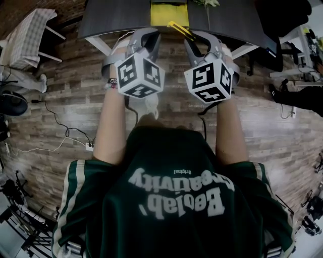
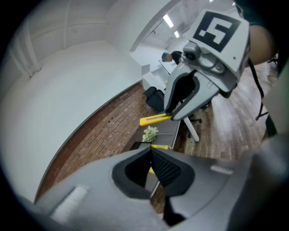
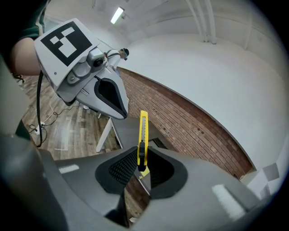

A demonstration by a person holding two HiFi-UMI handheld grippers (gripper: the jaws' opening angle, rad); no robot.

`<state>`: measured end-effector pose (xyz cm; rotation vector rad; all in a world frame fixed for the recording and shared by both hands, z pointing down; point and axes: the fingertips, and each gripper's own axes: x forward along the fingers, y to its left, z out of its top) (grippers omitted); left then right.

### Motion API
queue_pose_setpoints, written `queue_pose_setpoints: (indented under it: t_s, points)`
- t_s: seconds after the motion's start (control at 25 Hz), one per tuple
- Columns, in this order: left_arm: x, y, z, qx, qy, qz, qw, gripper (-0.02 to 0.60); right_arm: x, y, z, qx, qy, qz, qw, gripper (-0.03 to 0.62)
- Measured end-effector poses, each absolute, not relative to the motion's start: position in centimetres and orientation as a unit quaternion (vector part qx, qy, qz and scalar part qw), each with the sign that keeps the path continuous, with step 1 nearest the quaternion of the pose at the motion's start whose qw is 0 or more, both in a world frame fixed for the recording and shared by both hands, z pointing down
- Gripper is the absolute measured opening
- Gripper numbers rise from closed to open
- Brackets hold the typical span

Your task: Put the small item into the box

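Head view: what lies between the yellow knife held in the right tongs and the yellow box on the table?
Nothing else: in the head view the knife reaches right up to the yellow box, with only bare dark table beside them.

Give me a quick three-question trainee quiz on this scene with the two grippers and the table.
1. True or false: the right gripper grips a yellow utility knife.
2. Which lies on the grey table: A a yellow box, B a red mug, C a laptop?
3. Fill in: the left gripper's fingers hold ____.
Key: 1 true; 2 A; 3 nothing.
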<state>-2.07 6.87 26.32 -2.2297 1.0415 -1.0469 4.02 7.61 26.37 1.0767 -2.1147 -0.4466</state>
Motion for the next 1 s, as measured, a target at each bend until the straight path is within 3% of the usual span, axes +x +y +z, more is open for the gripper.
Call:
queue_pose_setpoints:
  t_s: [1.0]
  points:
    - [-4.3,-8.7,27.0,-0.833,0.327,-0.372,0.246,0.003,1.3,-6.7,27.8,0.451,-0.798,-0.137,0.376,0.074]
